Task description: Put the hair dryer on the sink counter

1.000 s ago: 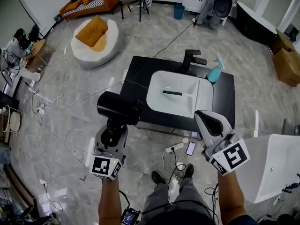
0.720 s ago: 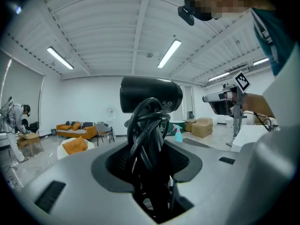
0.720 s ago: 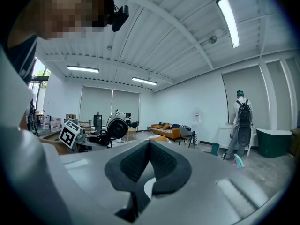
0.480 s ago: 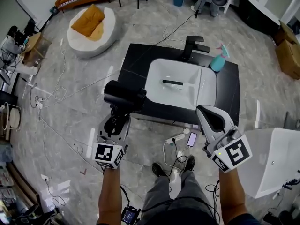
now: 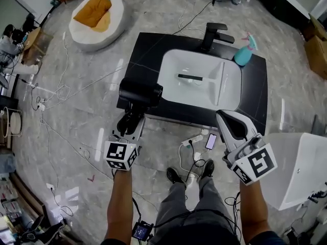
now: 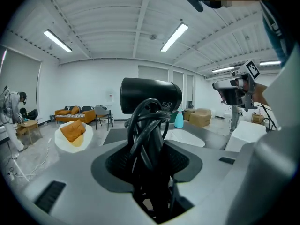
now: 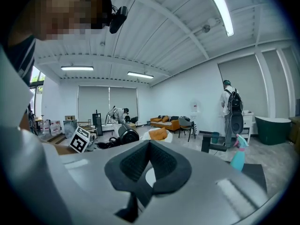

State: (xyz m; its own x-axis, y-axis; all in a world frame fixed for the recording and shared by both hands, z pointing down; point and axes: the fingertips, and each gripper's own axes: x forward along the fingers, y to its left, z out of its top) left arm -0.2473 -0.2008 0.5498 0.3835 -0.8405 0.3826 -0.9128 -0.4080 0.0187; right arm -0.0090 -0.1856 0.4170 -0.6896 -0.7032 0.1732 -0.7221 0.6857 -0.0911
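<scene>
The black hair dryer [image 5: 140, 92], its cord wound round the handle, hangs over the front left corner of the black sink counter [image 5: 148, 50]. My left gripper [image 5: 132, 120] is shut on the handle and cord from below. In the left gripper view the hair dryer [image 6: 150, 95] stands upright between the left gripper [image 6: 150, 172] jaws. My right gripper [image 5: 225, 117] is shut and empty at the counter's front right edge. From the right gripper [image 7: 149, 172] view, the hair dryer [image 7: 126, 135] shows far off to the left.
The white basin [image 5: 199, 78] fills the counter's middle, with a black faucet [image 5: 217, 34] and a teal spray bottle [image 5: 245, 52] behind it. A power strip [image 5: 191, 139], a phone [image 5: 210, 141] and cables lie on the floor. A white tub [image 5: 301, 167] stands at right.
My left gripper has carried the hair dryer forward, from beside the counter to over its front left corner. The right gripper has kept its place by the front edge.
</scene>
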